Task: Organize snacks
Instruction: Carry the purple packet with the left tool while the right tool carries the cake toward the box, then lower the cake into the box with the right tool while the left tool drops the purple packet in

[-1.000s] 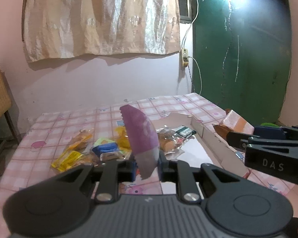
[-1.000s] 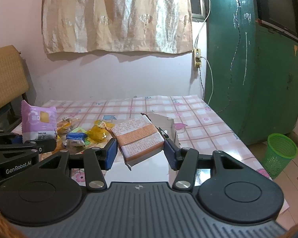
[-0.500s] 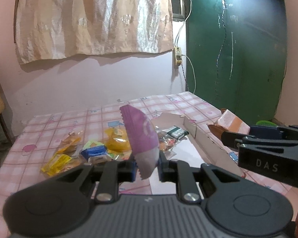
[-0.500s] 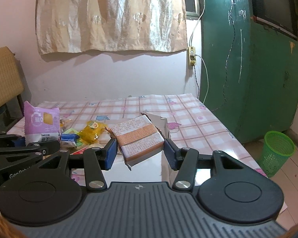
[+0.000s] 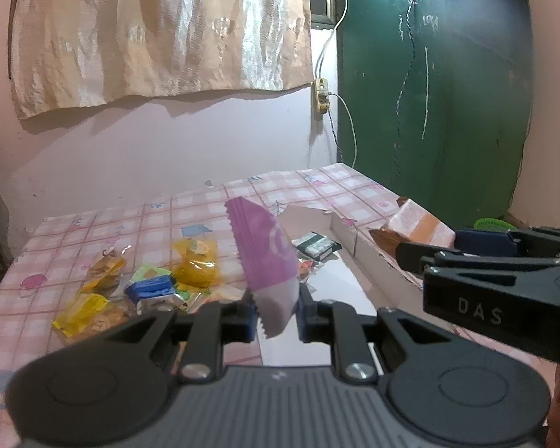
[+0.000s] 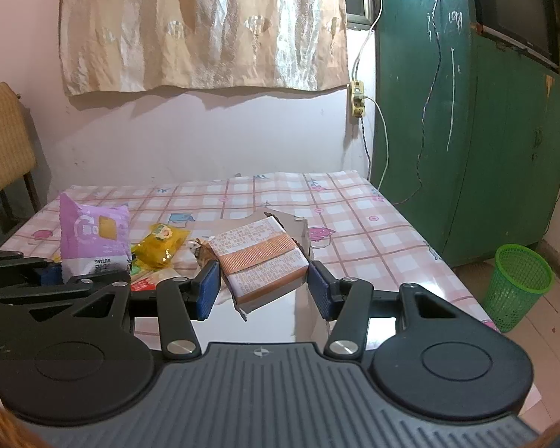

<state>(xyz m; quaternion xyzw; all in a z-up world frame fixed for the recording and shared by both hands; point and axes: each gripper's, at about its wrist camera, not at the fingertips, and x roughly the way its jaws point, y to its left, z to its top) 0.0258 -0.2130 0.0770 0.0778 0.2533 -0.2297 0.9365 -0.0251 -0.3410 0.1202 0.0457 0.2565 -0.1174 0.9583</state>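
A purple snack packet (image 5: 270, 257) is pinched at its lower white edge between the blue pads of the left gripper (image 5: 274, 317). The packet is held upright above the table, and its serrated side edge is turned to the left wrist camera. In the right wrist view the same packet (image 6: 93, 235) is seen flat from the front, at the left of the picture.

A white packet with an orange band (image 6: 261, 257) is gripped by its two sides between the blue pads of the right gripper (image 6: 265, 287). It is lifted over the glossy white floor of an open cardboard box (image 5: 351, 240). In the left wrist view this packet (image 5: 418, 224) is seen at the right, beyond the box wall.

A dark green packet (image 5: 315, 245) lies inside the box, near its far flap.

A loose heap of snacks is left on the table to the left of the box: a yellow pouch (image 5: 197, 263), a blue wrapper (image 5: 151, 286) and a yellow wrapper (image 5: 82, 311). They lie close together and some are touching.

The table is covered with a pink checked cloth (image 6: 354, 201). A green basket (image 6: 519, 283) stands on the floor at the right of the table, before a green cabinet (image 6: 466, 112).
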